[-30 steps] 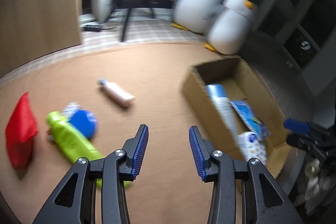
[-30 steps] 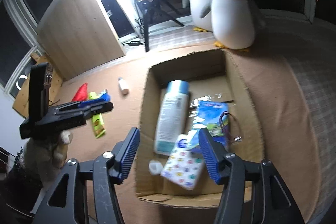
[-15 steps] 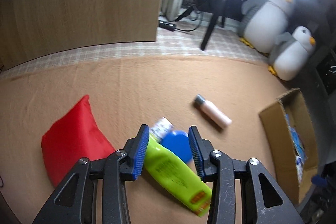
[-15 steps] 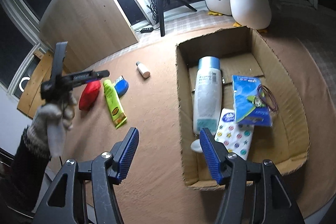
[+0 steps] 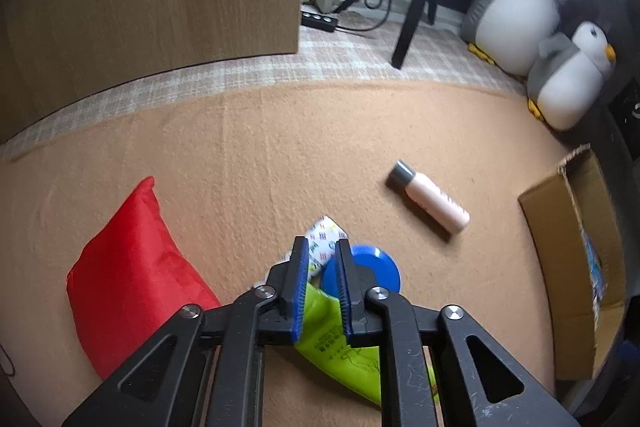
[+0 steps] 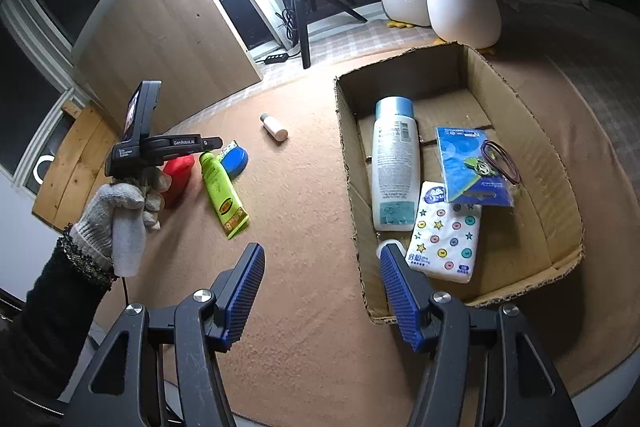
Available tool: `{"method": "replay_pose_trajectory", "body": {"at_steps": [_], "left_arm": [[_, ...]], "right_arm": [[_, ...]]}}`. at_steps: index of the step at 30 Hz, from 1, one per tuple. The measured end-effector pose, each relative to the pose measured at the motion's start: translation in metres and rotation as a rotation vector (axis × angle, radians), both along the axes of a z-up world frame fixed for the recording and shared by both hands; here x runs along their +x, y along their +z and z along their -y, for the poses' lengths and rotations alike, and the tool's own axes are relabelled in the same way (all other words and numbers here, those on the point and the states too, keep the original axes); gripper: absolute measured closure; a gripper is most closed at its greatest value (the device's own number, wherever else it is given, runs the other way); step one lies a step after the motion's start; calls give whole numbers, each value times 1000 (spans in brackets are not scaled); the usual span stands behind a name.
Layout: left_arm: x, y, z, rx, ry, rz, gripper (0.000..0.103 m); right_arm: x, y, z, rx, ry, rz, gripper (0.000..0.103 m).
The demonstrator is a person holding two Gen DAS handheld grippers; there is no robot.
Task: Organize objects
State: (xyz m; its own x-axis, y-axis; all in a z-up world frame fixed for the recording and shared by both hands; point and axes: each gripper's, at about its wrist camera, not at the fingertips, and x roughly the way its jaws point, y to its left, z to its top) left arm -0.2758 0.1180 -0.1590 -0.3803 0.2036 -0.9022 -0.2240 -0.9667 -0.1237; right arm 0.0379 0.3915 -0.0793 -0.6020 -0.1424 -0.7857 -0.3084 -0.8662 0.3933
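Closing on the green tube (image 5: pixel 320 323), the left gripper (image 5: pixel 322 289) has its blue pads narrowed around the tube's upper part, near the cap end; real contact I cannot confirm. The tube lies flat on the brown mat (image 5: pixel 280 147), between the red pouch (image 5: pixel 128 275) and the blue round tin (image 5: pixel 362 273), with a small patterned packet (image 5: pixel 324 239) just beyond. I judge it soft and light, a little slippery, so the firmer shoulder near the cap is the better hold. The right gripper (image 6: pixel 322 293) hangs wide apart and empty before the cardboard box (image 6: pixel 520 107).
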Motion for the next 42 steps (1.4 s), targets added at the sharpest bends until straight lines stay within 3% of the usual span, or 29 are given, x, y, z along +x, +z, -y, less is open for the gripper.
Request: {"method": "replay_pose_trajectory", "body": {"at_steps": [6, 14, 27, 31, 33, 35, 40, 42], "left_arm": [[27, -7, -17, -5, -84, 14, 90], [62, -21, -20, 12, -119, 42, 91], [134, -27, -4, 113, -187, 49, 91], [154, -18, 17, 180, -138, 63, 90], [165, -6, 38, 206, -81, 29, 81], [168, 1, 55, 219, -32, 7, 48], [161, 0, 90, 202, 24, 2, 44], [155, -5, 98, 229, 45, 20, 44]], "right_arm": [[-4, 1, 6, -2, 19, 1, 47], [-13, 1, 18, -4, 58, -2, 47], [-40, -7, 50, -36, 152, 19, 47], [-57, -10, 68, -45, 211, 23, 47], [-69, -13, 78, -49, 245, 30, 47], [-79, -16, 87, -48, 271, 34, 47], [-120, -30, 110, -94, 342, 58, 47], [-140, -41, 119, -122, 357, 88, 46]]}}
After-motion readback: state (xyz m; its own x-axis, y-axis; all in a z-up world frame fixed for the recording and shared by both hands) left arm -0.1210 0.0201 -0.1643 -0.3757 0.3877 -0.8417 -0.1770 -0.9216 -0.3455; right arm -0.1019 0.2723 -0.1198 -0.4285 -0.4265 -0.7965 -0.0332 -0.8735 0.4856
